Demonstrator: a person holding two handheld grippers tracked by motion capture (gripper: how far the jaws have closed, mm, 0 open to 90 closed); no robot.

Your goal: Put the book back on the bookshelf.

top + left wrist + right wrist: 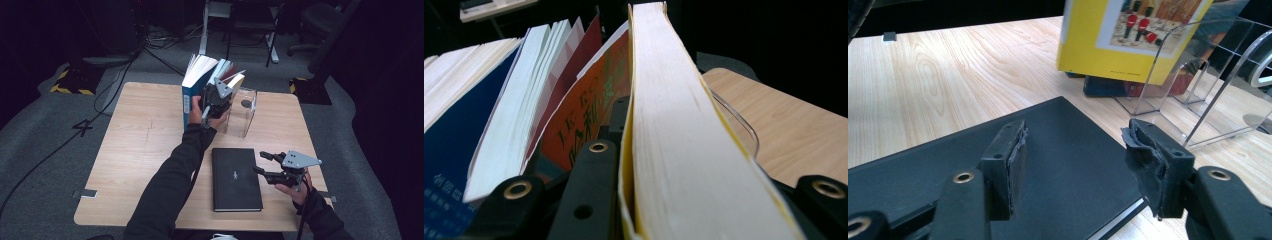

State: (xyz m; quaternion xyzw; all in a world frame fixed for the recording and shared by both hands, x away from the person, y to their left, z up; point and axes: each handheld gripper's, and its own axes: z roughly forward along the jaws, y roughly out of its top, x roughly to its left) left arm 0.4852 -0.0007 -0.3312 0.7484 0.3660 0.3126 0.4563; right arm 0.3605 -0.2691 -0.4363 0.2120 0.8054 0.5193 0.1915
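Left gripper (216,100) pinches the yellow book (684,150), upright in the clear stand (245,117) (row leans left). Right gripper (267,164) hangs spread over the black book (236,177). Advice: hold the row square while lifting the black book by its edge.

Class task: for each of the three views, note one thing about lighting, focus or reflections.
High view: table lit, surroundings dark. Left gripper view: yellow book close to the lens, soft near the bottom edge. Right gripper view: clear stand shows reflections; black book sharp.
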